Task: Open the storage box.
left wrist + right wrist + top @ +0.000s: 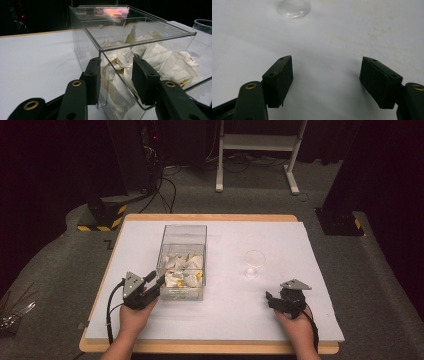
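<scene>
At the left of the worktop [135, 320], the left tongs [159, 284] have come up against the near left corner of a clear plastic box [182, 242] that stands a little left of centre on the white sheet. In the left gripper view the two pads straddle that corner, one outside the left wall and one in front of the near wall. They look to be just off the plastic rather than pressing on it, though the clear walls make contact hard to judge.

The box is stiff, thin-walled and smooth, so it is likely slippery under rubber pads and light for its bulk. It is filled with paper sachets [175, 65], probably tea bags, which are soft, crumple easily and weigh next to nothing. A corner pinch may twist or skid, so a grip across one wall near the rim would likely hold better. A single sachet is best taken by its paper edge.

Farther right stands a small clear glass [254, 262], fragile and easy to tip. The right tongs [274, 299] rest wide open over bare worktop, holding nothing.
</scene>
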Available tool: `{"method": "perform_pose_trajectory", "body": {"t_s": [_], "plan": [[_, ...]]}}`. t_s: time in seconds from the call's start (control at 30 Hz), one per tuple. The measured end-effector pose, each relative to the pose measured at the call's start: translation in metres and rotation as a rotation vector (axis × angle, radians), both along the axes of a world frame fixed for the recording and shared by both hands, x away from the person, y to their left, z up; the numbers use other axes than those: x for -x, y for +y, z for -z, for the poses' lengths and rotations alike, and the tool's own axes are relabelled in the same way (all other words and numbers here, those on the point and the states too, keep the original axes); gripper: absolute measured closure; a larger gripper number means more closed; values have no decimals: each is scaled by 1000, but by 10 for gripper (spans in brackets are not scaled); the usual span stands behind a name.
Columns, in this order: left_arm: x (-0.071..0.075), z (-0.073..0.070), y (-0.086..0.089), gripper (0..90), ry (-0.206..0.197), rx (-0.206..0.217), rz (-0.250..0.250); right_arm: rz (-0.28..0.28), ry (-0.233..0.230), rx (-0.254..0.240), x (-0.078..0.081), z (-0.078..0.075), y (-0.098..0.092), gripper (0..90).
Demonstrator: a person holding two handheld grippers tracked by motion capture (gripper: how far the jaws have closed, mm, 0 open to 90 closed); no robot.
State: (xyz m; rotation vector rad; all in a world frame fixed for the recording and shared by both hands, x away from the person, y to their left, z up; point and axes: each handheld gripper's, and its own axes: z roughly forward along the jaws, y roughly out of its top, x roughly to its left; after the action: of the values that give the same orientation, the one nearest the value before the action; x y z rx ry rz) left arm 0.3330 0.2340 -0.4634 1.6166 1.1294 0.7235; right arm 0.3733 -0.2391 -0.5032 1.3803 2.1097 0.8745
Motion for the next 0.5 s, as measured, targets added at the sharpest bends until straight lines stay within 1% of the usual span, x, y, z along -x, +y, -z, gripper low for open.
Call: {"method": "perform_pose_trajectory", "body": {"t_s": [0.2, 0.43, 0.5], "plan": [[4, 0, -1, 619, 2, 0, 9, 0, 0, 0, 0, 0, 0, 265], [10, -1, -2, 642, 6, -13, 18, 0, 0, 0, 0, 0, 0, 265], [11, -2, -2, 656, 3, -22, 17, 0, 2, 0, 0, 0, 0, 265]]}}
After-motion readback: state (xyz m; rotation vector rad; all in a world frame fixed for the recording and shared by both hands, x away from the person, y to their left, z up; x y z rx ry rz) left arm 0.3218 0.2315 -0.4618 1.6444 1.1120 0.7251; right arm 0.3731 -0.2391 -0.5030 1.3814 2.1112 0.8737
